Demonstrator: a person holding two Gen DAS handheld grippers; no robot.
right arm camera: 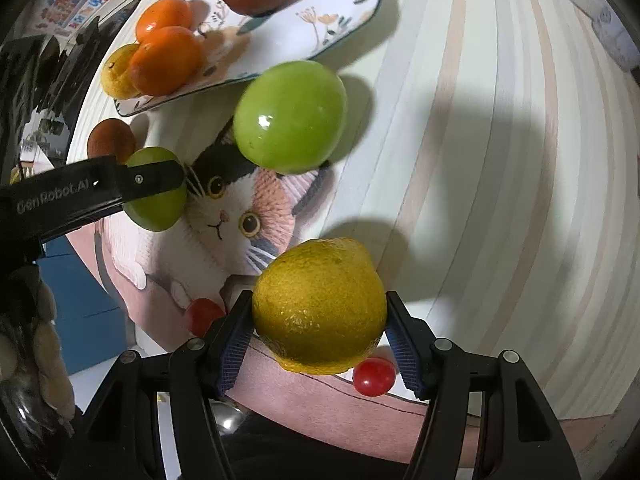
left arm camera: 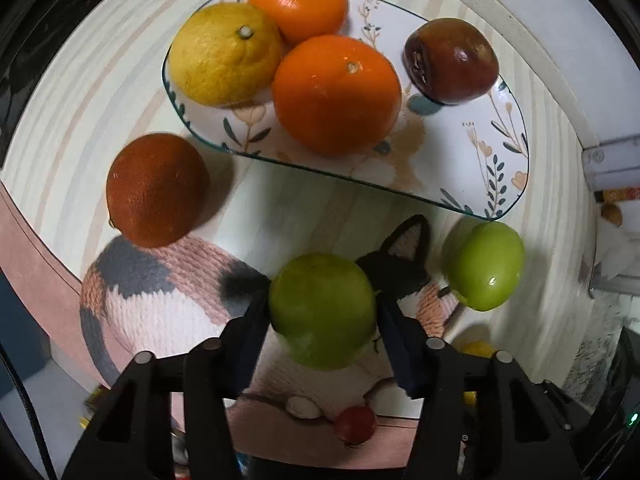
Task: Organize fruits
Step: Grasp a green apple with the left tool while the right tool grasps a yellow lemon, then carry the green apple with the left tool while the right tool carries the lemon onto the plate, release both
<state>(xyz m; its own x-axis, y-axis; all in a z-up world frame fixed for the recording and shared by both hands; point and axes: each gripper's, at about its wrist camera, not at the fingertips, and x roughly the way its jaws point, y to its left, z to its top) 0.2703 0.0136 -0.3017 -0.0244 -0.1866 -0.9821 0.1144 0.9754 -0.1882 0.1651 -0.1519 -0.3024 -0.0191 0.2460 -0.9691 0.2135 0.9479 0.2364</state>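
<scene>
Left gripper clamps a green fruit, right gripper a lemon, over striped table near the plate edge.

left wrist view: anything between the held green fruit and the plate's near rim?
Nothing. In the left wrist view, only bare striped tabletop and the mat's printed cat ear lie between the green fruit in the left gripper and the plate.

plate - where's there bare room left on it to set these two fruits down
The plate is bare along its near rim and right end, between the front orange and brown fruit. Its left end is crowded: lemon and both oranges touch. Left gripper holds a green fruit, right gripper a yellow citrus.
</scene>
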